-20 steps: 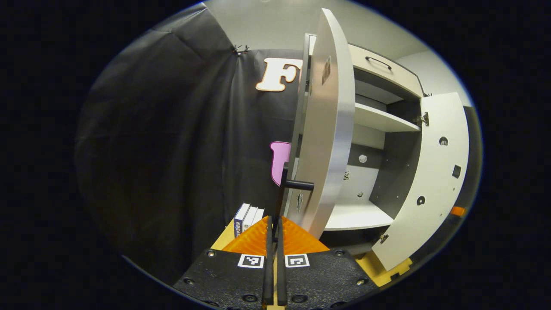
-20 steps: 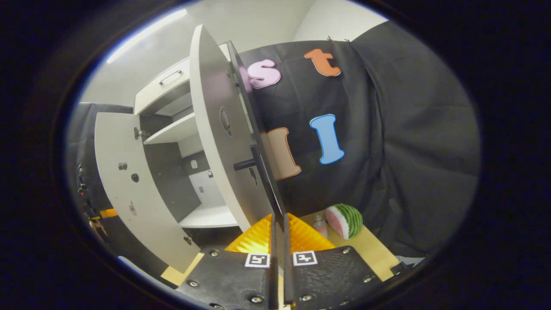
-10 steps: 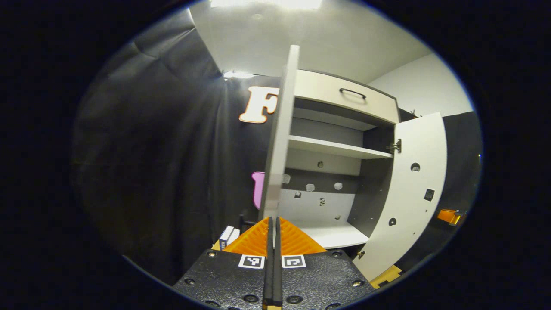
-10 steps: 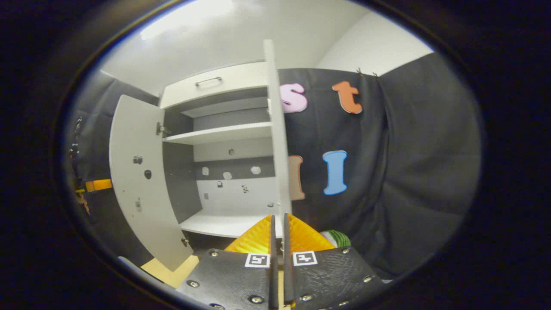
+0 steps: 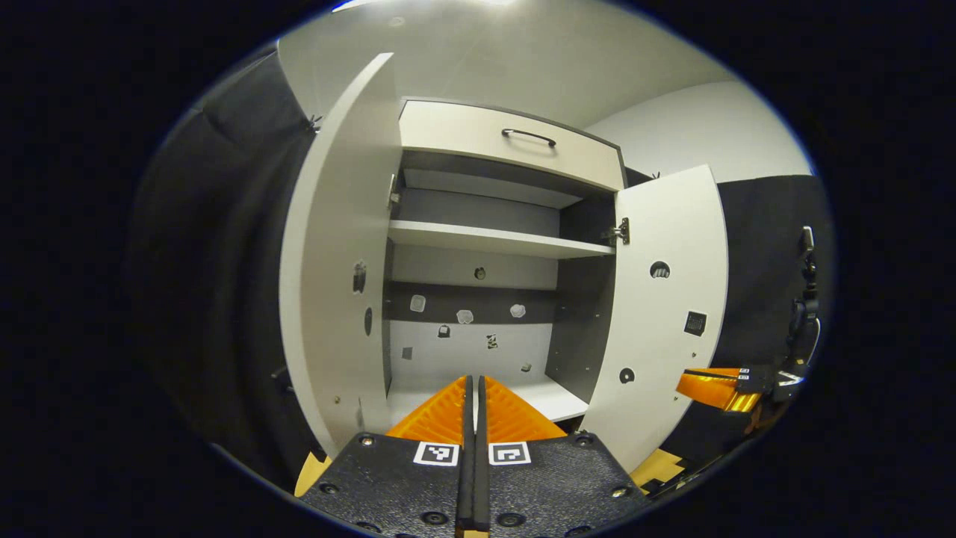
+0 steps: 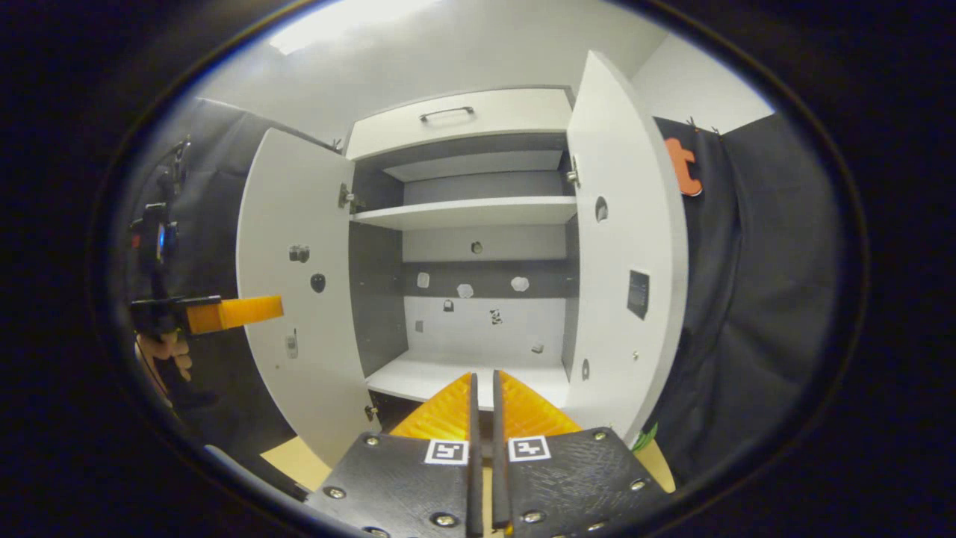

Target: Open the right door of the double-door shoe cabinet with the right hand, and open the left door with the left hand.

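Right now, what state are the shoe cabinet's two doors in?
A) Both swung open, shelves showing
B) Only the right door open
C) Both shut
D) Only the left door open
A: in the left gripper view the left door and the right door both stand swung outward, leaving the shelf between them exposed; the right gripper view shows the same.

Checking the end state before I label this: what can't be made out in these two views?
- Door handles: both views show the inner faces of the left door and right door; the panels hide them.
- Small marks on the back panel: too small to identify.
- Cabinet base: hidden by the left gripper and the right gripper.
- Drawer: contents unseen.
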Motion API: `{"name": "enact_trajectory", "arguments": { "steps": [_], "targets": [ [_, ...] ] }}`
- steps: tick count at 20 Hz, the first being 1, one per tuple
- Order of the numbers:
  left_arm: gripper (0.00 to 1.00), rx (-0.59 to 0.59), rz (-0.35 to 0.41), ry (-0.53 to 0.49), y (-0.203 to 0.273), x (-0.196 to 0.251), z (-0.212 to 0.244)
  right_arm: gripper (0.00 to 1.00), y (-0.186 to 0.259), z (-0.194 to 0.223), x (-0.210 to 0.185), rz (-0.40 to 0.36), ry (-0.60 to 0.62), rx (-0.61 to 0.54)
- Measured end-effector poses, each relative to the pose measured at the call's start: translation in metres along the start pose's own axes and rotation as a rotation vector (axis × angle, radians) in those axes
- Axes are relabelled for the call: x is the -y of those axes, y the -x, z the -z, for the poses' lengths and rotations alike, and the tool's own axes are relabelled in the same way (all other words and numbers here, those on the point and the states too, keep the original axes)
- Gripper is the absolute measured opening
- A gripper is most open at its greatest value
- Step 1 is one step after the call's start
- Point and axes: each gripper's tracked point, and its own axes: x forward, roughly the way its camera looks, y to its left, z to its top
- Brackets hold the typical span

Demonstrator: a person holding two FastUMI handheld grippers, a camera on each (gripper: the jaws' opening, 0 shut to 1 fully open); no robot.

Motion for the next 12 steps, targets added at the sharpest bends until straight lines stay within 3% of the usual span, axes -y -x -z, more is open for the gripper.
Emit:
{"name": "enact_trajectory", "arguments": {
  "steps": [3,4,5,7,8,9,10,12],
  "targets": [
    [0.0,-0.02,0.009,-0.014,-0.011,0.008,0.011,0.05,-0.013,0.001,-0.011,0.001,0.025,0.002],
    [0.05,-0.03,0.014,-0.015,-0.014,0.01,0.015,0.05,-0.017,0.002,-0.014,0.0,0.027,-0.001],
    [0.0,-0.04,0.019,-0.011,-0.017,0.012,0.019,0.05,-0.021,0.003,-0.016,-0.004,0.024,-0.005],
    [0.0,-0.055,0.022,-0.002,-0.023,0.013,0.028,0.05,-0.027,0.007,-0.018,-0.008,0.016,-0.009],
    [0.05,-0.062,0.021,-0.003,-0.024,0.012,0.032,0.05,-0.03,0.008,-0.018,-0.004,0.015,-0.013],
    [0.0,-0.07,0.017,-0.008,-0.027,0.01,0.035,0.05,-0.031,0.011,-0.016,0.0,0.016,-0.018],
    [0.05,-0.076,0.012,-0.014,-0.028,0.008,0.038,0.05,-0.033,0.013,-0.015,0.004,0.018,-0.023],
    [0.0,-0.08,0.006,-0.024,-0.032,0.005,0.041,0.06,-0.036,0.015,-0.012,0.012,0.022,-0.028]
  ]
}}
